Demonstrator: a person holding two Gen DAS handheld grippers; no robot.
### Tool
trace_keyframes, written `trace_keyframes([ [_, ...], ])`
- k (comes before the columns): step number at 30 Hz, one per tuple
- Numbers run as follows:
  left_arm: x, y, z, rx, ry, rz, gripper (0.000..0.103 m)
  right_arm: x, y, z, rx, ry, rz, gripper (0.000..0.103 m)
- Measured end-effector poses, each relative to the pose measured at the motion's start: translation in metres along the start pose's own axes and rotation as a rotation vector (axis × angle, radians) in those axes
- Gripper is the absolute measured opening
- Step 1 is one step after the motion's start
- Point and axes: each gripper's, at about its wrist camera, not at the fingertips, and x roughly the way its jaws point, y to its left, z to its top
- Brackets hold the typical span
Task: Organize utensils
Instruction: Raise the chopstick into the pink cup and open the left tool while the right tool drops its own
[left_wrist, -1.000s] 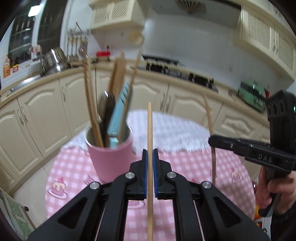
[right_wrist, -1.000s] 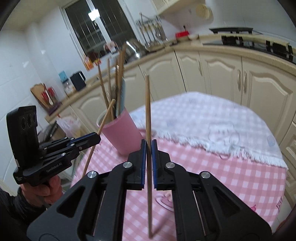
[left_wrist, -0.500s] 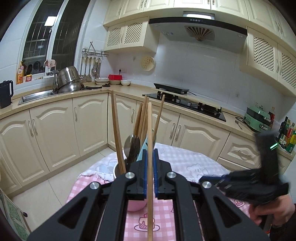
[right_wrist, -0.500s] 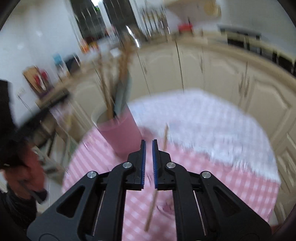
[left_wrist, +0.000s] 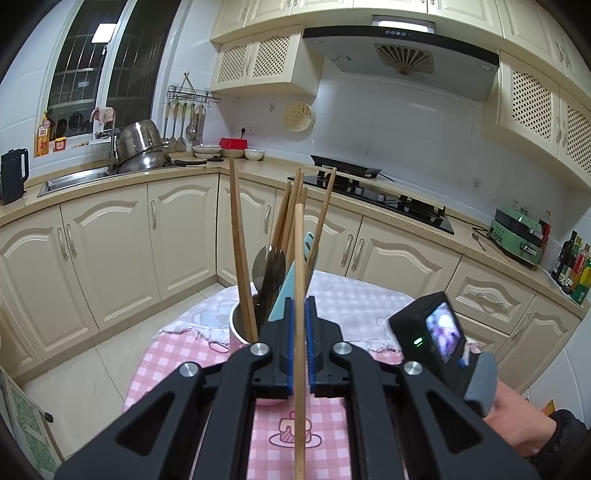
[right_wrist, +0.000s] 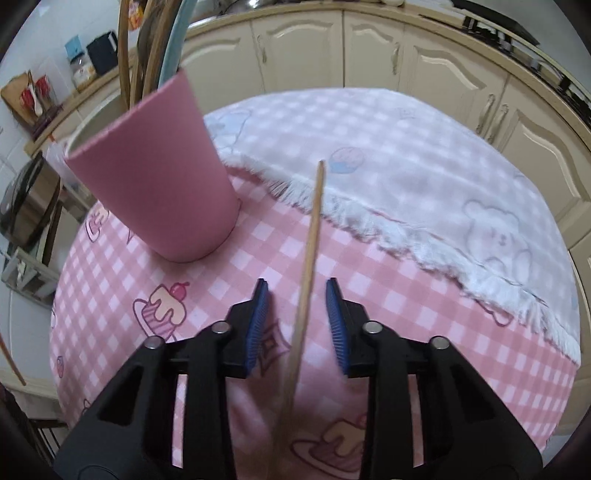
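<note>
The jaws of the left gripper (left_wrist: 300, 325) are closed tight on a single wooden chopstick (left_wrist: 299, 332), which is held upright between the blue pads and runs from below the fingers up past their tips. The jaws of the right gripper (right_wrist: 297, 321) have just been opening; a modest gap is seen between the blue pads, and a second chopstick (right_wrist: 308, 273) stands in that gap, touched by neither pad. This second chopstick is tilted slightly, its far tip reaching over the fringed edge of the white cloth (right_wrist: 406, 147); whether its lower end rests on the worktop cannot be told, as that part is blurred.

A pink utensil holder (right_wrist: 155, 173) is set upright on the pink checked tablecloth (right_wrist: 424, 295) of the round worktop, to the left of the right gripper and just beyond the left gripper's tips. Several wooden chopsticks (left_wrist: 240, 251), a dark spoon (left_wrist: 269, 273) and a light-blue utensil (left_wrist: 286, 295) are stood in it, leaning outward at various angles.

In the left wrist view, the body of the right gripper, with its small lit screen, is seen at the right, gripped by a hand (left_wrist: 517, 424) in a dark sleeve. Cream kitchen cabinets (left_wrist: 110, 251) are seen behind the worktop.
</note>
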Motion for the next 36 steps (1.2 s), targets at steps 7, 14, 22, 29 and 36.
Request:
trace_keyframes([
  [7, -0.002, 0.005, 0.001, -0.008, -0.010, 0.010, 0.005, -0.010, -0.004, -0.006, 0.032, -0.035, 0.042, 0.005],
  [14, -0.006, 0.009, 0.007, -0.022, -0.047, 0.008, 0.005, -0.068, -0.026, -0.014, 0.130, -0.223, 0.137, 0.005],
  [22, -0.013, 0.009, 0.025, -0.023, -0.126, 0.001, 0.005, -0.147, -0.035, -0.001, 0.167, -0.468, 0.234, 0.005],
  [29, -0.016, 0.016, 0.052, -0.043, -0.219, -0.013, 0.005, -0.186, -0.020, 0.035, 0.143, -0.608, 0.281, 0.005],
  [36, -0.004, 0.018, 0.090, -0.075, -0.338, -0.042, 0.005, -0.198, 0.000, 0.087, 0.114, -0.723, 0.307, 0.005],
])
